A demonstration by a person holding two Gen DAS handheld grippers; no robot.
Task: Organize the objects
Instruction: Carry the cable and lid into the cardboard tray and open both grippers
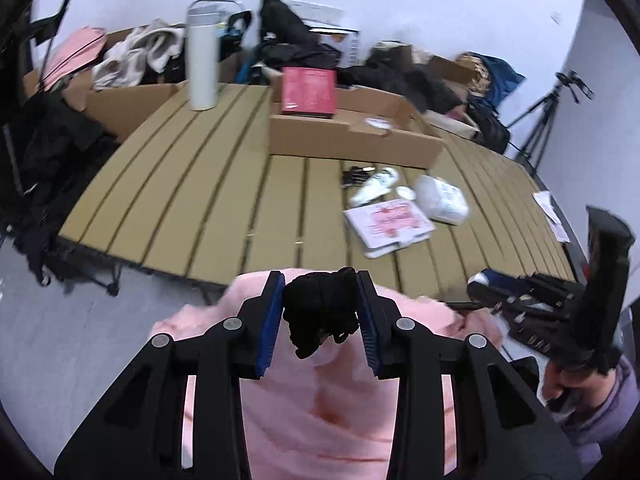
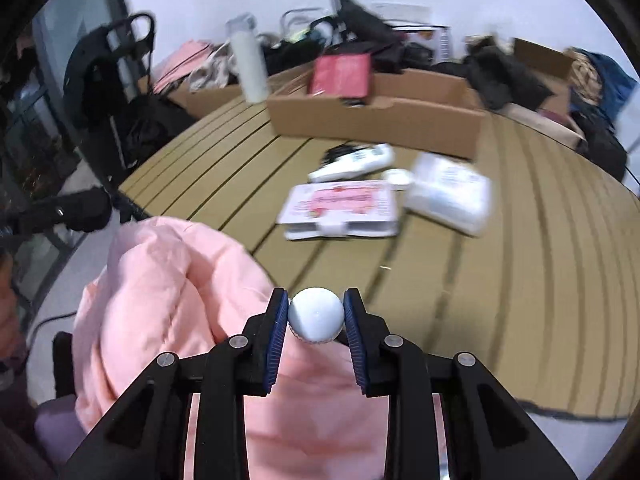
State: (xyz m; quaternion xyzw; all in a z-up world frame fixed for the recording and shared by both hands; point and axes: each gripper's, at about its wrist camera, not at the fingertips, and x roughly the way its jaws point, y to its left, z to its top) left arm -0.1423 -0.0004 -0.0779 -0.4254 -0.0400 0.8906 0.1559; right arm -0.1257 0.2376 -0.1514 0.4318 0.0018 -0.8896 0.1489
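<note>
Objects for sorting are in both our grippers: a small white ball (image 2: 316, 316) in the right gripper (image 2: 316, 320) and a bundle of black fabric (image 1: 320, 312) in the left gripper (image 1: 320, 308).

The ball worries us most. We judge that it could slip, since its round, glossy surface meets the 2 blue pads (image 2: 278, 332) only at its widest part near the fingertips, and any tilt or jolt could squirt it forward onto the slatted table (image 2: 500, 280) or down onto the pink cloth (image 2: 168, 288) under it. The black fabric is soft and bunched; a loose lobe hangs below the pads in the left wrist view, so it could sag out or snag on the pink cloth just beneath. Both views are blurred with motion, which makes either slip more likely in our judgement.

The ball sits squarely between the right jaws, which are closed on it, pads touching both sides, near the tips. The black bundle fills the gap between the left jaws, which clamp it on both sides.

Farther out on the table lie a pink-and-white packet (image 2: 340, 208), a clear plastic pack (image 2: 448, 192) beside it, a white tube (image 2: 352, 162), and beyond them an open cardboard box (image 2: 376, 124) with a red box (image 2: 340, 74) in it, probably the place for the objects. A white bottle (image 1: 203, 60) stands at the far left.
</note>
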